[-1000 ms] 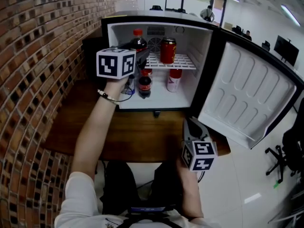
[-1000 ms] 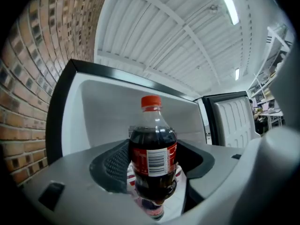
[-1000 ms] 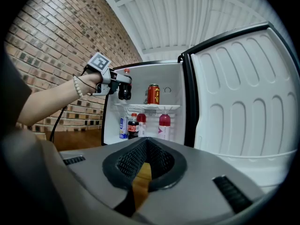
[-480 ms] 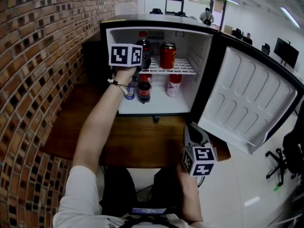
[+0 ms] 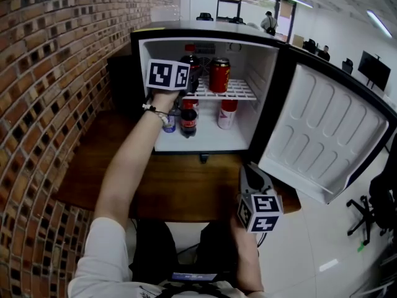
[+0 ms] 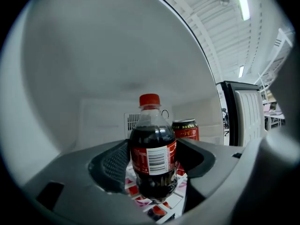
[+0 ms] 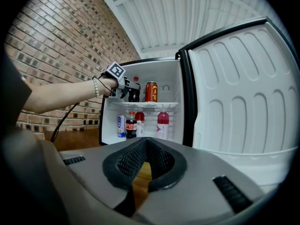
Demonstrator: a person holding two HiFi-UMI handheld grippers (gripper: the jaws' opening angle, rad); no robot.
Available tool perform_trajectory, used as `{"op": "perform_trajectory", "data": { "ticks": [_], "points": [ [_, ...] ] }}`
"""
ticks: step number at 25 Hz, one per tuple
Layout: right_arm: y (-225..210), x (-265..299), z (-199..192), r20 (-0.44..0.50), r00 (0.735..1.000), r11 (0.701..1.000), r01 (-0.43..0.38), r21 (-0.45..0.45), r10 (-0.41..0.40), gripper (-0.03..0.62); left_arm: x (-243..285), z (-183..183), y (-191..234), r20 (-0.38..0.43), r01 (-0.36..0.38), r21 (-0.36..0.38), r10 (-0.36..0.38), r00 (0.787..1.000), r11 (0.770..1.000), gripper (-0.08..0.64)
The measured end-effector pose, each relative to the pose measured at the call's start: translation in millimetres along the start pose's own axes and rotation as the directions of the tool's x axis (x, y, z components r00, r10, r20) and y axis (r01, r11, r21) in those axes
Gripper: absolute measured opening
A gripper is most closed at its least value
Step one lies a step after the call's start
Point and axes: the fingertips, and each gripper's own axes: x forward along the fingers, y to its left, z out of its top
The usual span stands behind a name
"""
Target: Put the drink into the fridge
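The drink is a dark cola bottle point(image 6: 152, 158) with a red cap and red label. It stands upright between the jaws of my left gripper point(image 6: 152, 168), whose jaws are opening while the pads still touch its sides. In the head view the left gripper point(image 5: 188, 73) is inside the open fridge point(image 5: 205, 138), holding the bottle point(image 5: 191, 63) over the white wire shelf point(image 5: 236, 90) beside a red can point(image 5: 219, 74). My right gripper point(image 5: 247, 164) is shut and empty, low over the wooden table point(image 5: 173, 179).
On the fridge floor stand a small cola bottle point(image 5: 188, 118), a pink bottle point(image 5: 227, 109) and a blue can point(image 5: 169, 120). The fridge door point(image 5: 322, 129) hangs open to the right. A brick wall point(image 5: 49, 73) runs along the left. An office chair point(image 5: 375, 197) is at far right.
My left gripper has carried the cola bottle up and forward from in front of the fridge to its upper shelf. The right gripper has stayed put.
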Motion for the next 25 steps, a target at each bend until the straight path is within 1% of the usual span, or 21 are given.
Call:
{"op": "perform_trajectory", "data": {
  "ticks": [2, 4, 6, 8, 11, 13, 16, 18, 21, 25],
  "points": [
    [1, -1, 3, 0.009, 1.0, 1.0, 0.001, -0.005, -0.001, 0.02, -1, 0, 0, 0.003, -0.002, 0.007, 0.002, 1.0, 1.0, 0.319],
    [2, -2, 2, 0.006, 1.0, 1.0, 0.0, -0.007, 0.001, 0.02, -4, 2, 0, 0.019, 0.001, -0.002, -0.001, 1.0, 1.0, 0.337],
    [3, -3, 1, 0.004, 1.0, 1.0, -0.004, -0.007, 0.004, 0.02, -10, 3, -1, 0.036, 0.0, -0.012, 0.001, 0.999, 1.0, 0.368],
    [4, -3, 2, 0.006, 1.0, 1.0, -0.006, -0.007, 0.006, 0.02, -25, 1, -6, 0.056, -0.001, -0.02, 0.003, 0.998, 1.0, 0.374],
    [7, -4, 3, 0.007, 1.0, 1.0, -0.018, -0.013, 0.018, 0.02, -63, -11, -21, 0.102, 0.008, -0.035, -0.004, 0.995, 0.999, 0.374],
    [9, -3, 5, 0.006, 1.0, 1.0, -0.023, -0.02, 0.023, 0.02, -88, -27, -34, 0.118, 0.026, -0.035, -0.021, 0.993, 0.999, 0.369],
    [12, -2, 6, 0.004, 1.0, 0.999, -0.028, -0.022, 0.028, 0.02, -120, -61, -54, 0.105, 0.059, -0.022, -0.057, 0.993, 0.998, 0.349],
    [16, -1, 6, 0.004, 0.999, 0.999, -0.035, -0.023, 0.035, 0.02, -137, -86, -64, 0.097, 0.074, -0.03, -0.07, 0.993, 0.997, 0.342],
    [25, 1, 5, 0.0, 0.999, 0.998, -0.05, -0.031, 0.05, 0.02, -158, -125, -75, 0.079, 0.072, -0.064, -0.067, 0.995, 0.995, 0.339],
    [34, 2, 4, -0.003, 0.998, 0.997, -0.065, -0.036, 0.065, 0.02, -177, -175, -90, 0.04, 0.084, -0.156, -0.078, 0.996, 0.984, 0.339]
  ]
}}
